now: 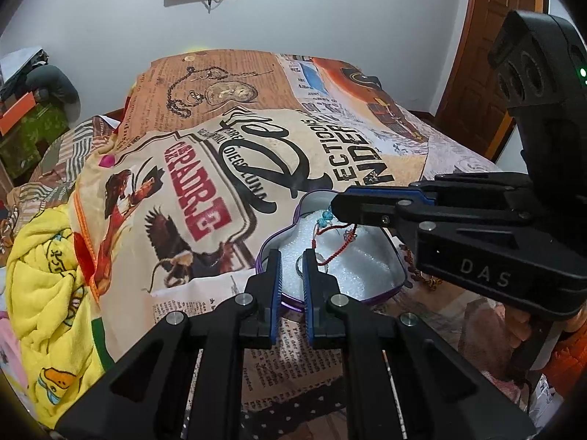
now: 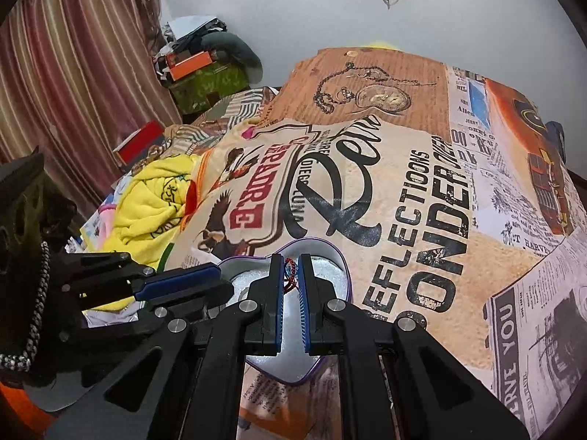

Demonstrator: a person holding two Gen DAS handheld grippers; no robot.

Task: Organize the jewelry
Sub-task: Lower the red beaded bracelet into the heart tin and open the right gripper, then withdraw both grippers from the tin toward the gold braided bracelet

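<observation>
A heart-shaped purple tin (image 1: 398, 275) lined with white foam lies on the printed bedspread; it also shows in the right wrist view (image 2: 346, 275). My right gripper (image 2: 290, 269) is shut on a red cord bracelet with blue beads (image 1: 330, 231) and holds it over the tin's foam; the bracelet shows between its pads (image 2: 290, 275). My left gripper (image 1: 293, 256) hovers over the tin's near edge with its jaws a little apart and nothing between them. A silver ring (image 1: 299, 266) lies on the foam by its fingertips.
The printed bedspread (image 1: 256, 139) covers the bed. A yellow towel (image 1: 47, 282) is bunched at the left. Another beaded piece (image 1: 422, 275) lies just right of the tin. Boxes (image 2: 198, 73) are stacked by the wall, and a wooden door (image 1: 488, 55) stands at the right.
</observation>
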